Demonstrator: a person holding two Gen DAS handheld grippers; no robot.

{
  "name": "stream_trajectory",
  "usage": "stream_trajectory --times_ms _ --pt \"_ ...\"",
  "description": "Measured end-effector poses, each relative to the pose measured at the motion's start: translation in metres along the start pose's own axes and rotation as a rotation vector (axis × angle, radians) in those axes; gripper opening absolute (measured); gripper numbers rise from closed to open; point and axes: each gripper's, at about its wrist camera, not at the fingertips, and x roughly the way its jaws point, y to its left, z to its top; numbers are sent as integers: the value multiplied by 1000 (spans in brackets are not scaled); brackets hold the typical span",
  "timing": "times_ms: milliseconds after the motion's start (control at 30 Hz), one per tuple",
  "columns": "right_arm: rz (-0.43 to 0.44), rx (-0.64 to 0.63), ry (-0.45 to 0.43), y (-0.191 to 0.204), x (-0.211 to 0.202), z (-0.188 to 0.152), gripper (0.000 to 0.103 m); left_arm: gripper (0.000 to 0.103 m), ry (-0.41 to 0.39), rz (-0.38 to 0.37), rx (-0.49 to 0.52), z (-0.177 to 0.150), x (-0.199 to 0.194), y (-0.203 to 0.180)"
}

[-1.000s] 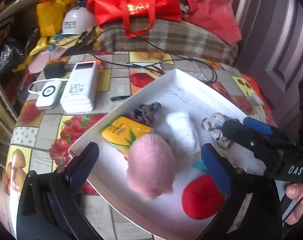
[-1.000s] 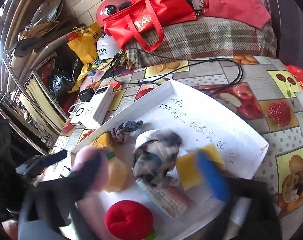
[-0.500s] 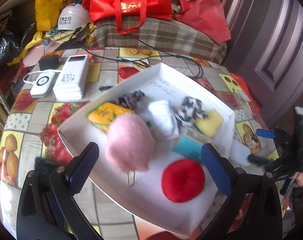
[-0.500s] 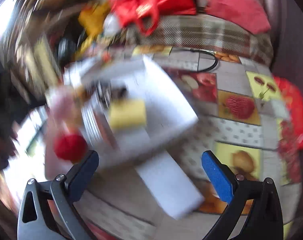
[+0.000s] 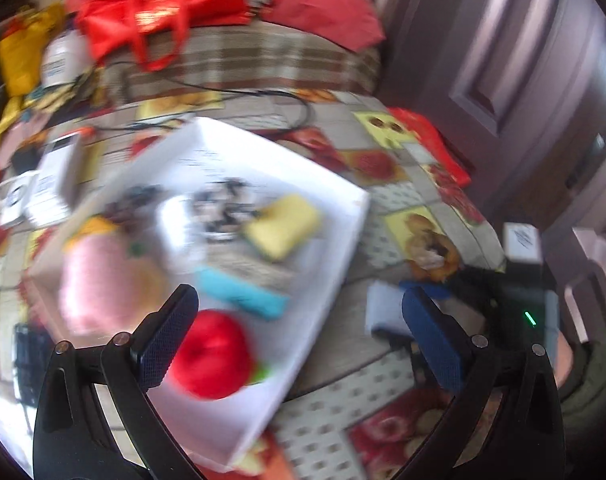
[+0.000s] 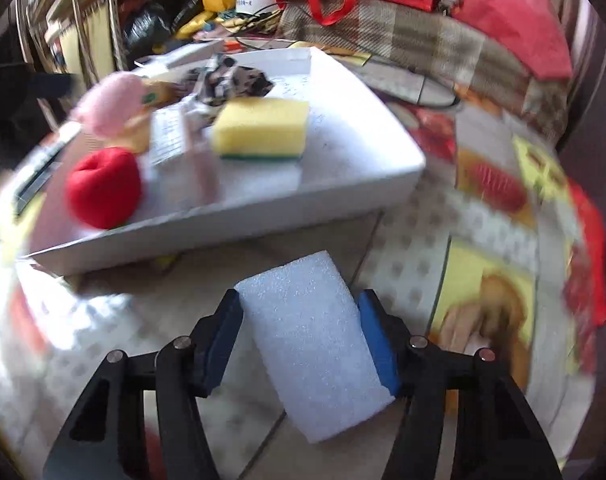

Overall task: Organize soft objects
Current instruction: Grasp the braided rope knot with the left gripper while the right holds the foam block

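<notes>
A white tray (image 6: 343, 184) on the fruit-print table holds a red plush ball (image 6: 103, 188), a pink fluffy ball (image 6: 111, 104), a yellow sponge (image 6: 263, 128), a black-and-white cloth (image 6: 231, 80) and a teal packet (image 5: 243, 292). My right gripper (image 6: 303, 332) is shut on a white foam block (image 6: 311, 340) lying on the table just outside the tray's near wall. My left gripper (image 5: 299, 336) is open and empty above the tray's near corner (image 5: 263, 412), by the red ball (image 5: 211, 356). The left view is blurred.
White power banks (image 5: 51, 180) and black cables (image 5: 263, 96) lie behind the tray. A plaid cushion (image 6: 403, 36), red bags (image 5: 155, 8) and a yellow bag (image 5: 19, 52) crowd the back. A dark door (image 5: 523, 60) stands to the right.
My right gripper swung off the tray to the table at its right and closed on the white foam block. My left gripper shifted right, still open.
</notes>
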Motion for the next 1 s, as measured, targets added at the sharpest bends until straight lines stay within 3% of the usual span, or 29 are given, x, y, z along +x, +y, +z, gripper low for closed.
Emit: stream_trajectory --times_ms 100,267,400,533,633,667,733,833,1000 --pt "0 37 -12 -3 -29 -37 59 103 46 -38 71 6 32 -41" --pt "-54 266 -72 -43 -88 -106 59 103 111 -71 184 16 96 -113" --pt "-114 385 -124 -71 -131 -143 59 102 121 -4 229 29 146 -151" --pt "-140 461 -183 -88 -162 -162 59 101 185 46 215 33 181 -162" --pt "-154 496 -214 -92 -177 -174 59 71 183 89 275 29 190 -171" --pt "-156 504 -220 -92 -180 -175 59 54 171 71 294 27 188 -173" --pt "-154 525 -244 -97 -188 -178 59 38 176 46 320 23 183 -174" --pt "-135 565 -286 -100 -197 -182 59 35 183 1 287 16 167 -166" --pt "-115 595 -365 -95 -206 -164 59 35 108 -66 203 3 100 -143"
